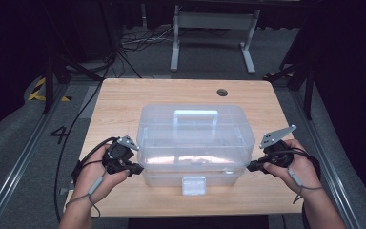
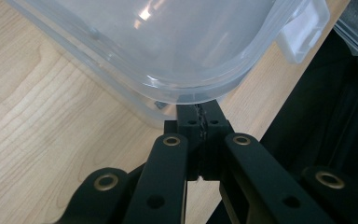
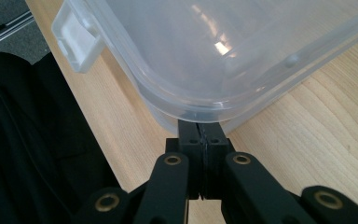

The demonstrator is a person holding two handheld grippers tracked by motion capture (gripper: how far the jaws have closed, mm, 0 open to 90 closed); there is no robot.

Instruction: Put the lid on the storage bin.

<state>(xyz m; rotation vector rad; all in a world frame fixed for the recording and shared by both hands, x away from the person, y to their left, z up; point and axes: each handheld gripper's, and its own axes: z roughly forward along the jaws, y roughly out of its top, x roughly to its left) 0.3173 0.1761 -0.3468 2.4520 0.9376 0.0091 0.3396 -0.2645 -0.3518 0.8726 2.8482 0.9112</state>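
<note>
A clear plastic box (image 1: 195, 143) with a lid handle (image 1: 195, 114) and a white front latch (image 1: 194, 185) stands on the wooden table (image 1: 124, 100). My left gripper (image 1: 139, 168) is at the box's front-left corner and my right gripper (image 1: 250, 166) at its front-right corner. In the left gripper view the jaws are pressed together, and the left gripper (image 2: 200, 109) has its tips tucked under the lid's rim (image 2: 177, 91). The right gripper (image 3: 201, 126) is likewise shut, with its tips under the rim (image 3: 205, 105). I see nothing between either pair of jaws.
A round cable hole (image 1: 222, 92) sits near the table's far edge. Beyond the table are a white desk frame (image 1: 214, 21) and loose cables (image 1: 133, 43) on the grey floor. Metal rails (image 1: 24, 152) run along both sides. The table's front edge is close behind both hands.
</note>
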